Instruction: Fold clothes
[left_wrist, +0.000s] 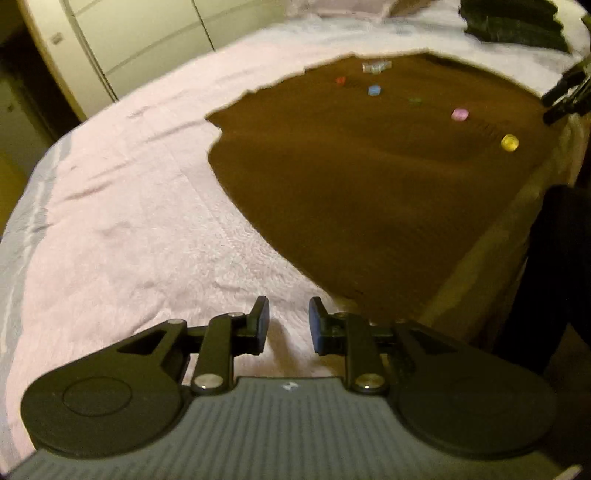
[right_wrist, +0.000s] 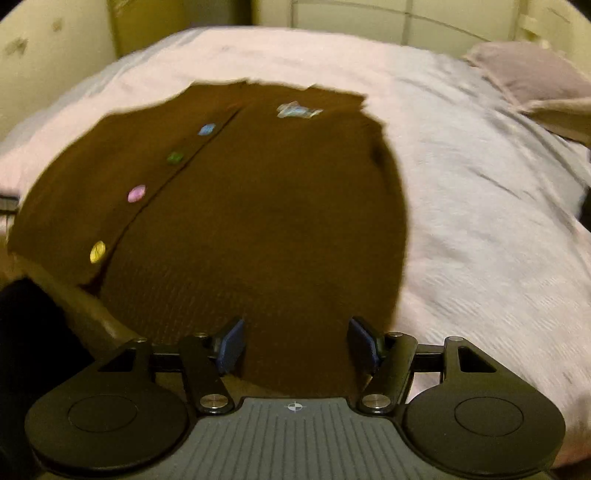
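The left gripper (left_wrist: 289, 325) hangs over the pink bedspread (left_wrist: 129, 206), just left of the brown cardigan (left_wrist: 369, 177), jaws slightly apart and empty. The cardigan lies flat on the bedspread, its coloured buttons (right_wrist: 136, 193) running up the front. Over its near hem, the right gripper (right_wrist: 295, 345) stands wide, gripping nothing.
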